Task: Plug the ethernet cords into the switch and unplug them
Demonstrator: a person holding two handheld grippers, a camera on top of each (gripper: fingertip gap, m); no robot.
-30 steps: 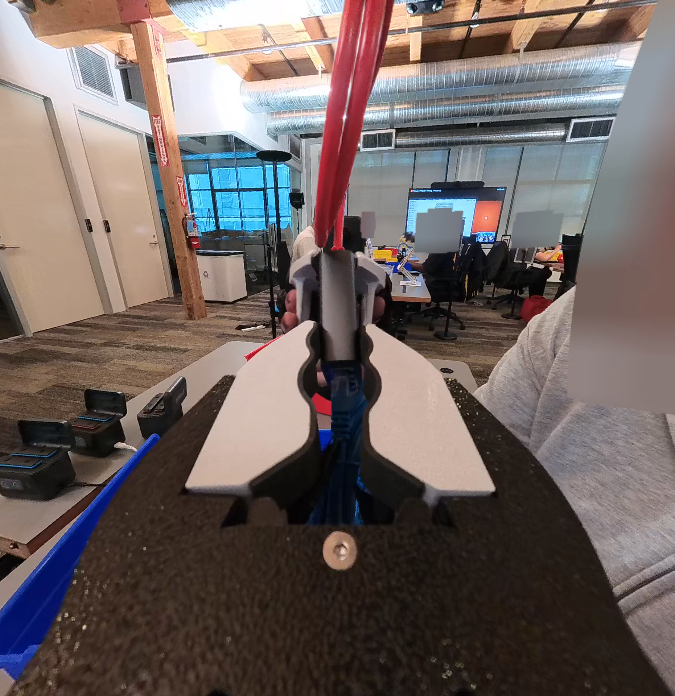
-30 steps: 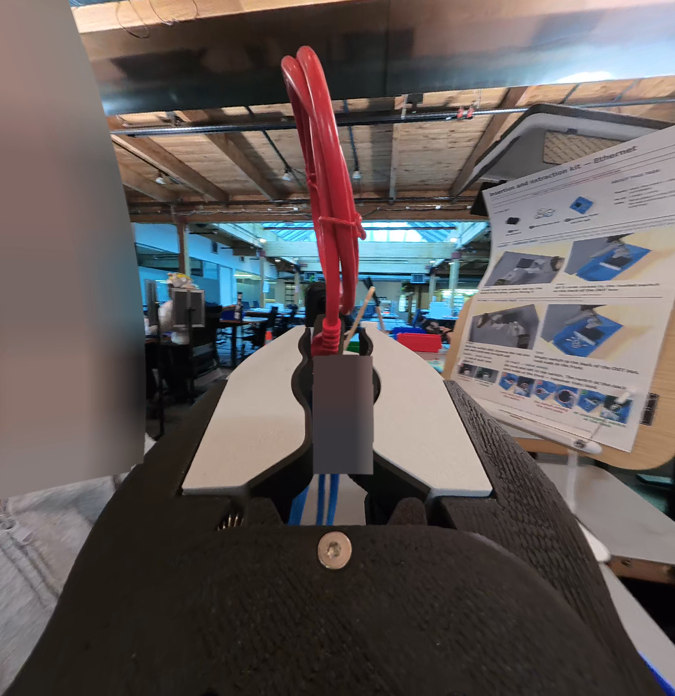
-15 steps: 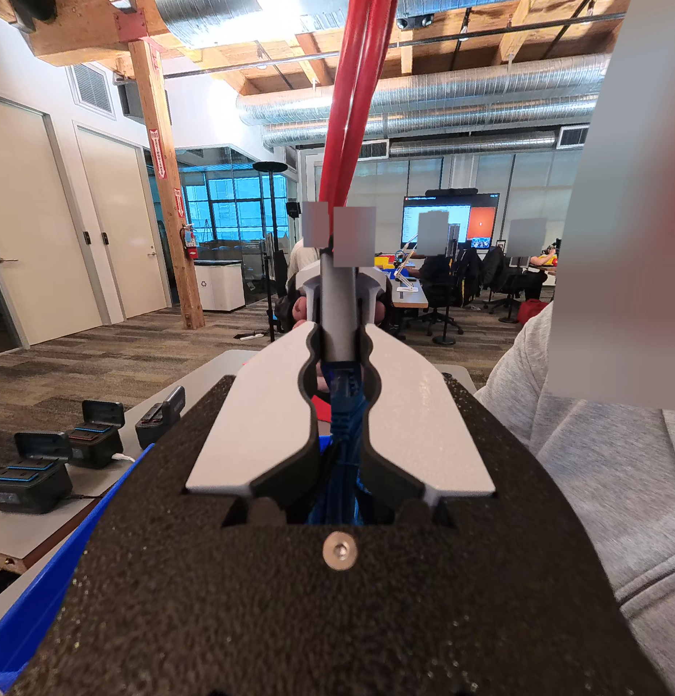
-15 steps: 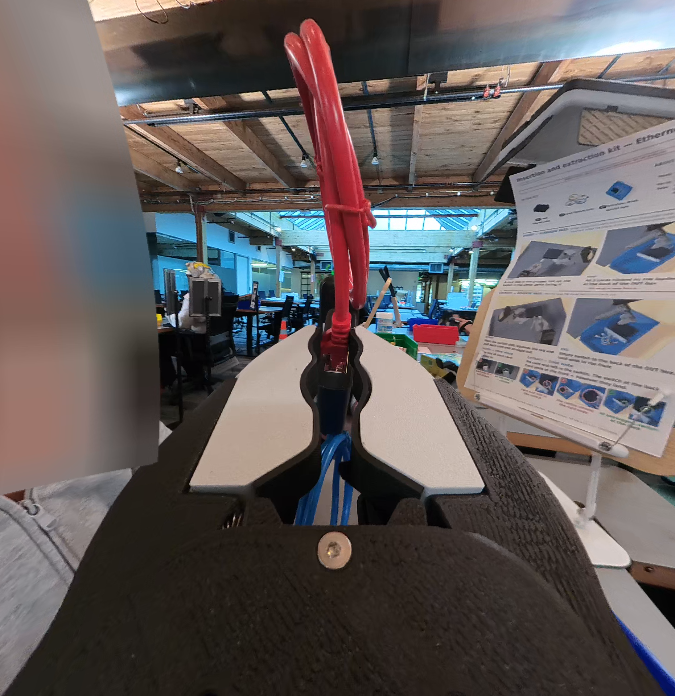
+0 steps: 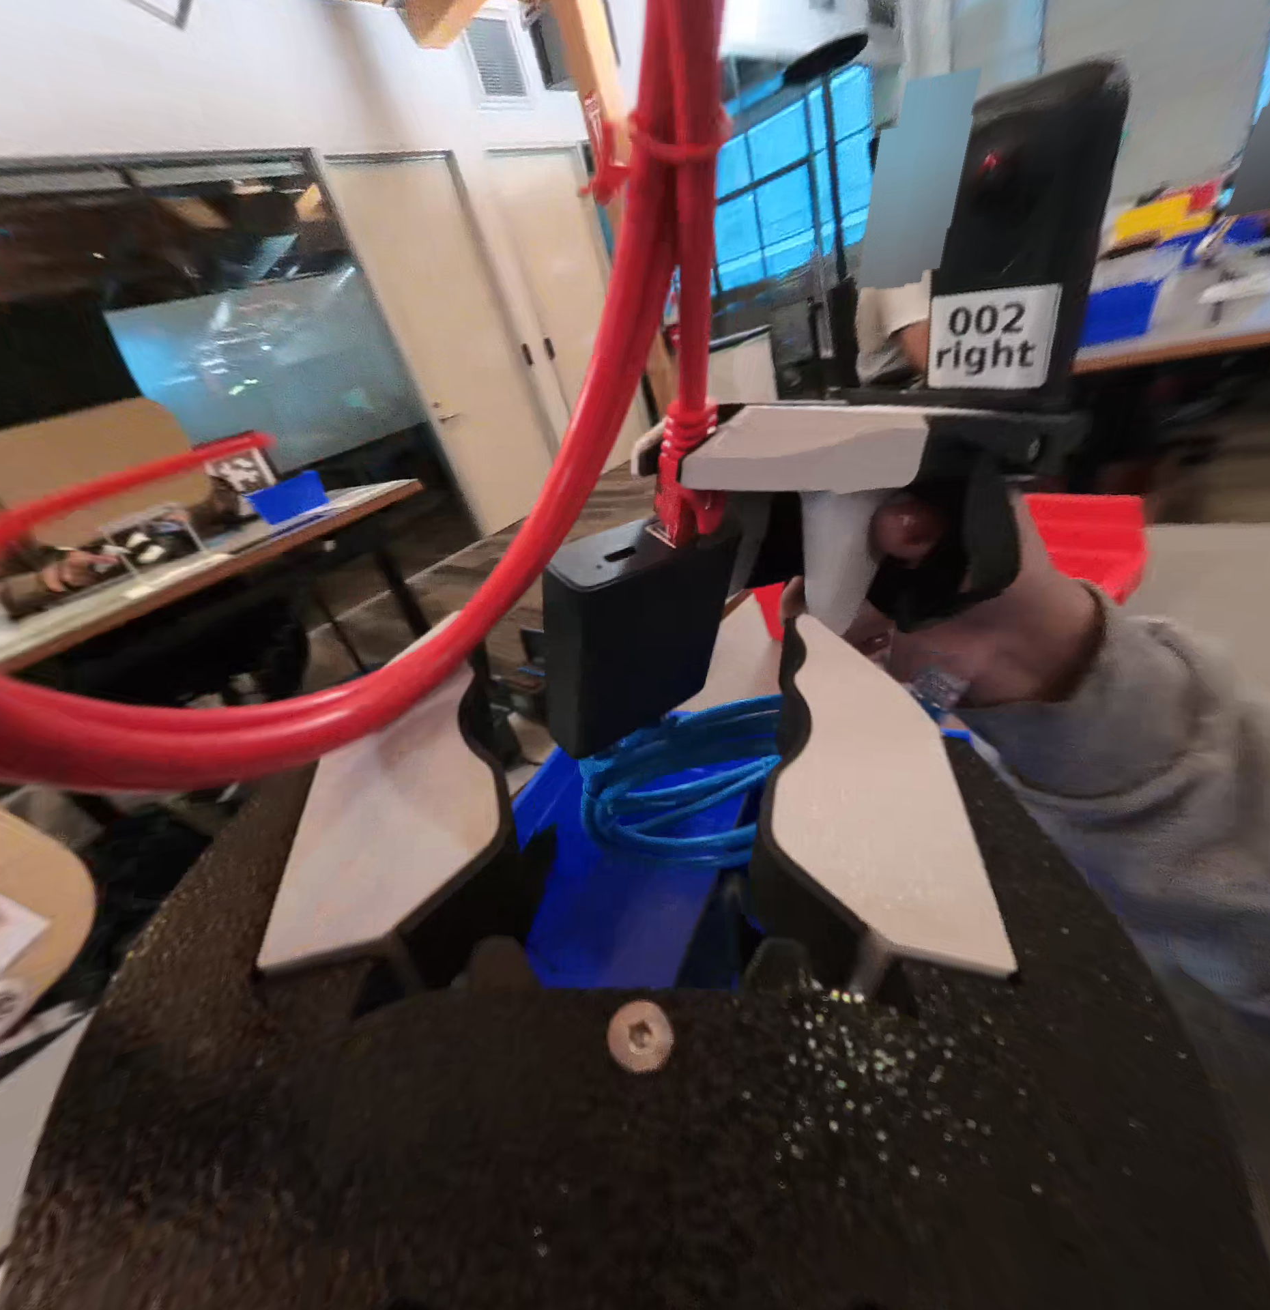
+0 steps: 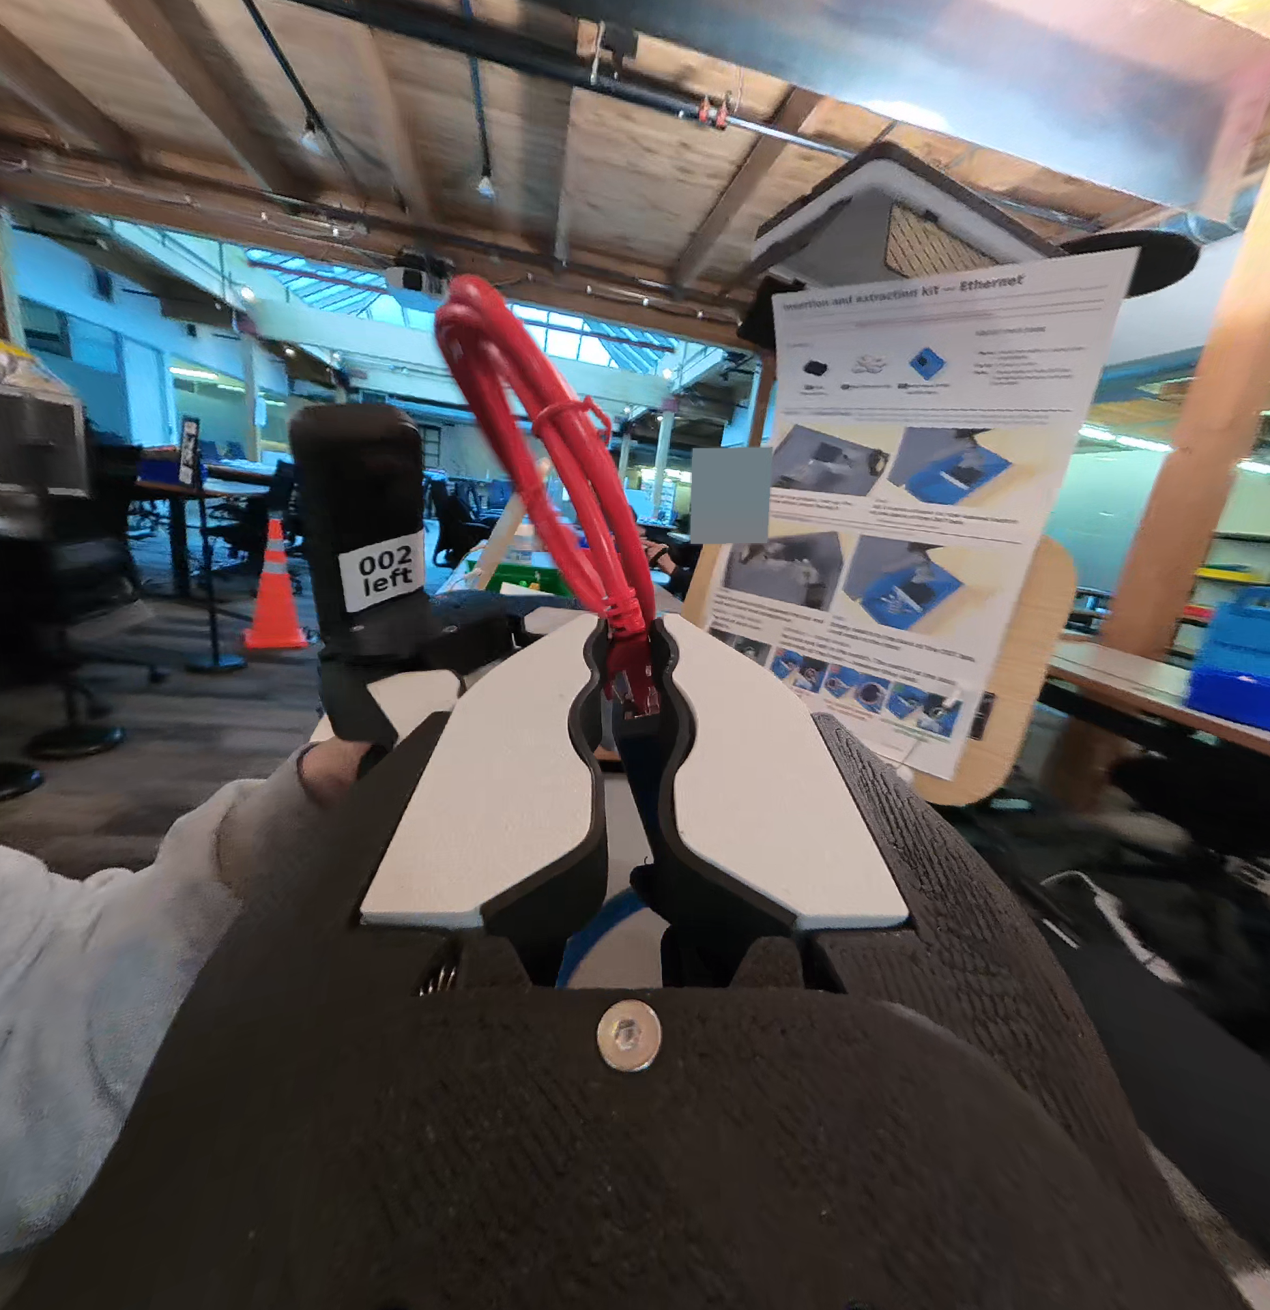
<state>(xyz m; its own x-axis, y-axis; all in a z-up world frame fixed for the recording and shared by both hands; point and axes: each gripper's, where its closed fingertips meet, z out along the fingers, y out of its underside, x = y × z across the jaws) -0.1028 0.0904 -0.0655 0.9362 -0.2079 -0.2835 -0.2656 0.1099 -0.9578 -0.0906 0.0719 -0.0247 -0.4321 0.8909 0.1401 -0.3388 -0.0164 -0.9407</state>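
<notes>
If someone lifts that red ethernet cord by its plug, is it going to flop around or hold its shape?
The red cord probably keeps some spring: it arcs in a smooth curve rather than hanging limp. A tie bundles its loops, so it should likely swing as one bunch. The right gripper pinches only the plug, so the bundle may sway and tug.

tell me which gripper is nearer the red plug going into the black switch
Right. The right gripper has its fingers closed on the red plug just above the black switch. The left gripper is wide open, below the switch, touching neither it nor the plug.
</notes>
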